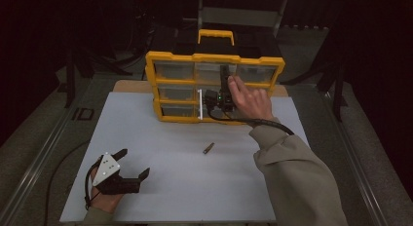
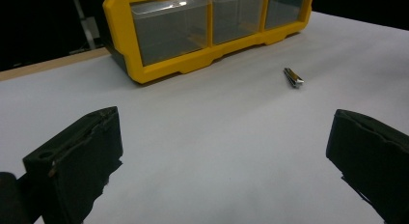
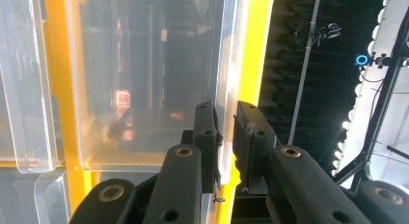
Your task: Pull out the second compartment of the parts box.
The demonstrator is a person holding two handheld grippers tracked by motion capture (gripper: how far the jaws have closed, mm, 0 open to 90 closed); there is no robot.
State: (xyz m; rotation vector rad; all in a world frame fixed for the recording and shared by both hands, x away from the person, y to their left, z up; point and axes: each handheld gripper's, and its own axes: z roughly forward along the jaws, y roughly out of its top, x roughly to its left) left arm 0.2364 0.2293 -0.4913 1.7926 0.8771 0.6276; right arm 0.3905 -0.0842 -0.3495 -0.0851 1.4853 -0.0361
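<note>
Yellow-framed drawer organiser (image 1: 168,58) stands at upper centre of the bench (image 1: 160,187). Right gripper (image 3: 224,137), fingers narrowed onto a clear drawer's edge (image 3: 225,79), is up against it. Left gripper (image 1: 132,163) rests lower left, fingers wide and empty. Small metal piece (image 1: 208,148) lies loose mid-frame, between both, long axis diagonal.
</note>
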